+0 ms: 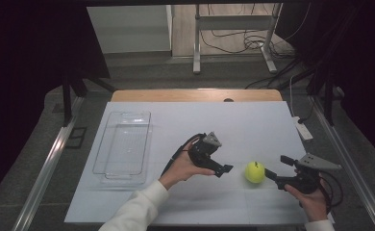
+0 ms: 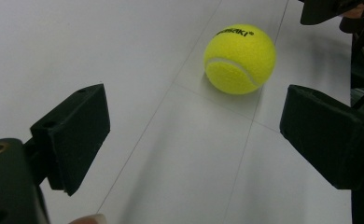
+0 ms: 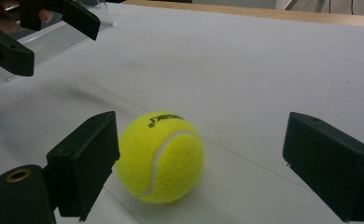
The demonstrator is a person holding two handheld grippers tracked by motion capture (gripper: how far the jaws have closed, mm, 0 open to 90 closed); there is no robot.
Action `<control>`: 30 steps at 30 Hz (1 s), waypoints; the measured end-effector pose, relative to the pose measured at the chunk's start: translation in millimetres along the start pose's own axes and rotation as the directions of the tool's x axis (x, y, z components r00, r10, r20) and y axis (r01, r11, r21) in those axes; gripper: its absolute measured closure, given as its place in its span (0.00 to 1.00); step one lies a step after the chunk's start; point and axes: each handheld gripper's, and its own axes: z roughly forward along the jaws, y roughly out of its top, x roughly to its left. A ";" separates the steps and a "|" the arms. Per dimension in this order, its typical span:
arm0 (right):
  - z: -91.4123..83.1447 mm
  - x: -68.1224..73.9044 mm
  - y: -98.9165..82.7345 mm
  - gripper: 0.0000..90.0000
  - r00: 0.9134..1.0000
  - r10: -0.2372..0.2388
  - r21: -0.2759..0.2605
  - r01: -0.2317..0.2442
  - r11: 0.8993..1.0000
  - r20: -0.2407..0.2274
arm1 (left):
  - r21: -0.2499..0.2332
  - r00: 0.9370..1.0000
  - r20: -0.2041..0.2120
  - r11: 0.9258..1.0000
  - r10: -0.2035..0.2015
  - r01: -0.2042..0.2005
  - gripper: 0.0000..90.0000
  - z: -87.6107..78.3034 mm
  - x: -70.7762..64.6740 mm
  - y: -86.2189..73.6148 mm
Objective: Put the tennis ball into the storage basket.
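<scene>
A yellow tennis ball (image 1: pixel 255 172) rests on a white-covered table (image 1: pixel 253 125) between the left gripper (image 1: pixel 222 168) and right gripper (image 1: pixel 278 168), both wide open. A clear plastic tray (image 1: pixel 124 147) sits at left.

Tennis ball (image 1: pixel 255 172): one, bright yellow felt with a white curved seam and black printed lettering on its upper side. Intact and round. Rests on the white table surface, right of centre, near the front edge.

White-covered table (image 1: pixel 200 120) — yellow tennis ball (image 1: pixel 255 172), clear plastic tray (image 1: pixel 123 144) on it.
</scene>
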 end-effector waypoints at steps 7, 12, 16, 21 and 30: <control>-0.8 -1.3 -0.4 0.12 1.000 0.005 -0.001 -0.005 1.000 0.006 | 0.006 1.000 0.008 1.000 0.007 -0.007 0.11 5.2 0.4 4.9; -0.5 -1.4 -0.6 0.12 1.000 0.007 -0.002 -0.007 1.000 0.004 | 0.014 1.000 0.011 1.000 0.006 -0.006 0.11 8.4 1.0 7.1; -0.6 -1.6 -0.7 0.12 1.000 0.008 -0.002 -0.008 1.000 0.006 | 0.015 1.000 0.015 1.000 0.008 -0.009 0.10 9.9 2.4 10.1; -0.4 -1.7 -0.8 0.12 1.000 0.007 -0.001 -0.007 1.000 0.006 | 0.025 0.999 0.024 0.999 0.030 -0.031 0.10 11.6 2.2 15.4; -0.7 -2.6 -1.5 0.12 1.000 0.012 0.002 -0.012 1.000 0.009 | 0.042 0.997 0.049 0.997 0.062 -0.064 0.10 19.6 0.1 23.4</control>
